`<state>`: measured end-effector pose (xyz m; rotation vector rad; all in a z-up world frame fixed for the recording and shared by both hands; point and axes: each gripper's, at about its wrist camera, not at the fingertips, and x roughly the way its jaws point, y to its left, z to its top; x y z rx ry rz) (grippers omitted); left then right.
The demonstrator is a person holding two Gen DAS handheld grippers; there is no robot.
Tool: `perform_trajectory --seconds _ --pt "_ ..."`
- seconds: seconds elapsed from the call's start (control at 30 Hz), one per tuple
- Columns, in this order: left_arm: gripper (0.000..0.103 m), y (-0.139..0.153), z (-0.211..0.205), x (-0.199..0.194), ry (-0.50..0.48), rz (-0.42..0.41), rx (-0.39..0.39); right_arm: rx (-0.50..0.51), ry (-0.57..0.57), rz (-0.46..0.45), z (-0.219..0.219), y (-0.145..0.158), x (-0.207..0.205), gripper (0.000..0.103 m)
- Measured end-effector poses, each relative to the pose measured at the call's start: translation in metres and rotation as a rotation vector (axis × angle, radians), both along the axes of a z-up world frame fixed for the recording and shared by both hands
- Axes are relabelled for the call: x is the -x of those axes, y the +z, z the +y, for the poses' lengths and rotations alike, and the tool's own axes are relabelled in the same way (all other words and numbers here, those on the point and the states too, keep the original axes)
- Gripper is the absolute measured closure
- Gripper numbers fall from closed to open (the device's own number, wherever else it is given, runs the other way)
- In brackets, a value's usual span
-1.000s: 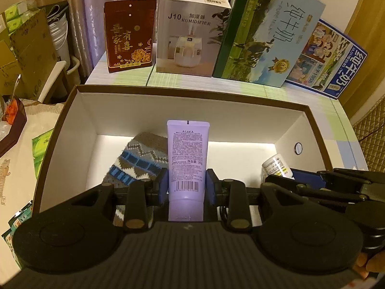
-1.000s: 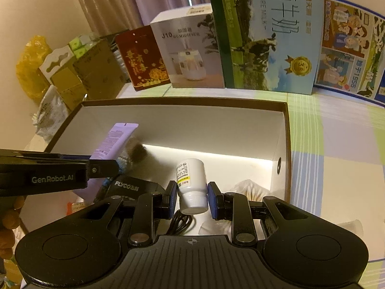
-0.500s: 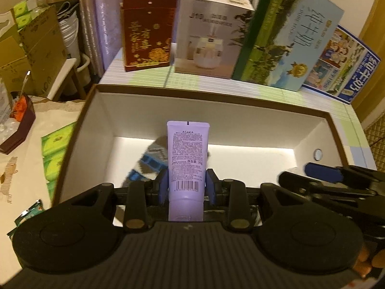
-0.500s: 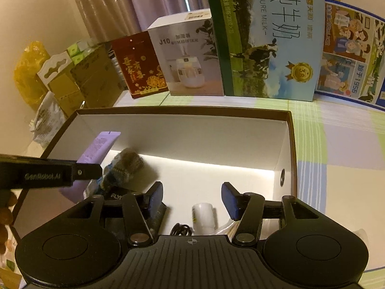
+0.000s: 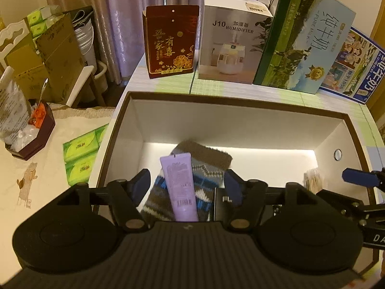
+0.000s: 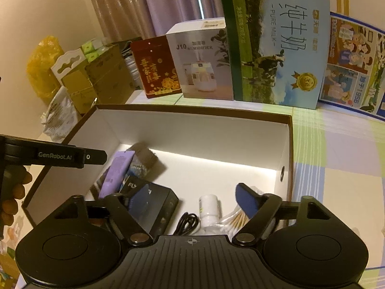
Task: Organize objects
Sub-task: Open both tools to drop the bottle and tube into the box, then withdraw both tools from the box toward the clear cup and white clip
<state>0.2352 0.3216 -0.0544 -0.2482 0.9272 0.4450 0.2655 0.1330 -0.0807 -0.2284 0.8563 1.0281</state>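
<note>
Left claw (image 5: 186, 184): spread wide, jaws just opened, pads clear of the flat lilac plastic tube (image 5: 181, 187) lying between them. Tube down on the patterned grey-and-blue knit sock (image 5: 204, 168), long axis running away from the claw, crimped end farthest.

Right claw (image 6: 182, 198): likewise just opened, holding nothing; small white plastic bottle (image 6: 208, 208) lying loose between its pads, beside a bundle of cotton swabs (image 6: 234, 219) and a black cable (image 6: 187, 224).

All inside the brown-rimmed white cardboard box (image 5: 240, 122) on the table (image 6: 336, 168). Probably a straight withdrawal upward next; each claw directly over its own released item.
</note>
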Motion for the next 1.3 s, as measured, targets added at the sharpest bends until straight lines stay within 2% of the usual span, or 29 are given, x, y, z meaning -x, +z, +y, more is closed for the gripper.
perform_trajectory --seconds 0.07,0.37,0.8,1.3 --pt "0.029 0.002 -0.003 0.005 -0.004 0.003 0.009 0.002 0.002 -0.003 -0.004 0.002 0.003 0.017" --pt "0.019 0.017 -0.023 0.028 -0.02 -0.011 0.023 -0.001 -0.008 -0.006 -0.021 0.012 0.013 0.006" --pt "0.018 0.037 -0.052 0.056 -0.036 -0.028 0.0 -0.016 -0.032 -0.011 -0.046 0.028 0.03 0.004" --pt "0.016 0.046 -0.09 0.088 -0.067 -0.035 -0.002 -0.034 -0.053 -0.007 -0.085 0.036 0.058 0.003"
